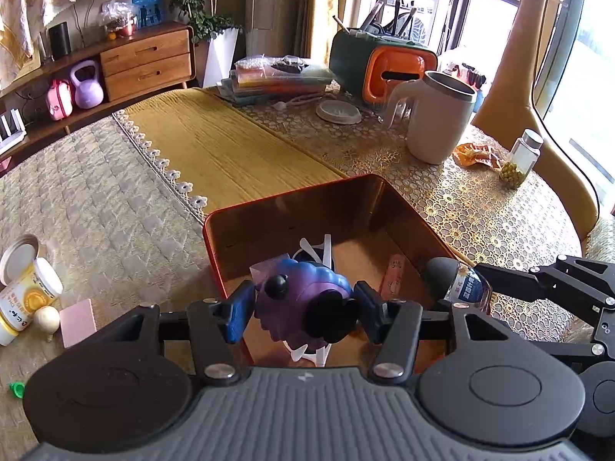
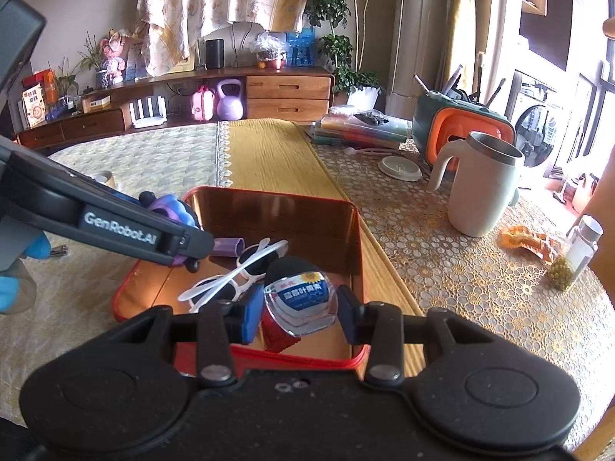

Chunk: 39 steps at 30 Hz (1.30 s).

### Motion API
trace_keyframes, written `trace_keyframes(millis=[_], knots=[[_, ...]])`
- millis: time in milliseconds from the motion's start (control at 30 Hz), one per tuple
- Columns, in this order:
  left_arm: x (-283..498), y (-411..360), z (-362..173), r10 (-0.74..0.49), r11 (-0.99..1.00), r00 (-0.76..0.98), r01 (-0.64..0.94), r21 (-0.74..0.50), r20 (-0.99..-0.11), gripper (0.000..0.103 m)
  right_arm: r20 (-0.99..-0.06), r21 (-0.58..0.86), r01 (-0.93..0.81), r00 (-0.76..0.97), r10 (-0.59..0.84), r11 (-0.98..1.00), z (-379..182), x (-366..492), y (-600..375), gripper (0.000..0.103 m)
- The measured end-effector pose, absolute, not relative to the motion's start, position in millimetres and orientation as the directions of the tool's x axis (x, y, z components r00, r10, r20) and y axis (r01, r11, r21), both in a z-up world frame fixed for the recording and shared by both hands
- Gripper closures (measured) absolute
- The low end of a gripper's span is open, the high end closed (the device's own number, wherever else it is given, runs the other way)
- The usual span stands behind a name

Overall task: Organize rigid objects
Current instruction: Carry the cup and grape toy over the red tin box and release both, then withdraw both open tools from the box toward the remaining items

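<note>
A red tin box [image 1: 303, 196] [image 2: 269, 196] with a copper-coloured inside sits on the table. My left gripper [image 1: 303, 307] is shut on a purple and blue toy [image 1: 303, 288] with black knobs, held over the box. That toy [image 2: 173, 207] shows at the box's left rim in the right wrist view. My right gripper [image 2: 296, 315] is shut on a small clear bottle [image 2: 300, 299] with a dark cap and a blue label, above the box's near end; the bottle [image 1: 461, 280] appears at the box's right in the left wrist view. White sunglasses [image 2: 238, 272] and a purple piece [image 2: 226, 247] lie inside.
A cream mug [image 1: 434, 119] [image 2: 484, 184], a jar of green beads [image 1: 519, 161] [image 2: 572, 257] and an orange wrapper [image 2: 530, 240] stand to the right. A lidded yellow tub [image 1: 27, 292], a wooden egg [image 1: 46, 319] and a pink block [image 1: 77, 322] lie left. An orange-and-green case [image 1: 384, 65] stands behind.
</note>
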<state>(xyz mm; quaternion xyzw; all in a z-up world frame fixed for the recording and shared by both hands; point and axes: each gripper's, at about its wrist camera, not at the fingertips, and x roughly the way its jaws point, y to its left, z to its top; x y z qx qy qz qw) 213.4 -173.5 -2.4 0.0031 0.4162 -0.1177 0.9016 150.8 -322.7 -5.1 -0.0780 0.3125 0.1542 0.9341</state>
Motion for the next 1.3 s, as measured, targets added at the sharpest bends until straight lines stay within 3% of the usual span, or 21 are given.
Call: trace_keyframes(millis=[400, 1033, 1300], knots=[[252.1, -182.6, -31.8, -0.178, 0.980, 0.578, 0.178, -0.089, -0.796, 0.047, -0.653, -0.085, -0.371, 0.722, 0.229, 0.925, -28.8, 182.5, -307.3, 0.064], [253.6, -180.9, -30.3, -0.219, 0.972, 0.595, 0.200, -0.121, -0.774, 0.050, -0.672, -0.066, -0.359, 0.705, 0.224, 0.931, -35.9, 185.0, -307.0, 0.062], [228.8, -176.6, -9.3, -0.234, 0.967, 0.636, 0.228, -0.111, -0.735, 0.042, -0.660, -0.035, -0.342, 0.714, 0.235, 0.939, -22.8, 172.4, -312.0, 0.054]])
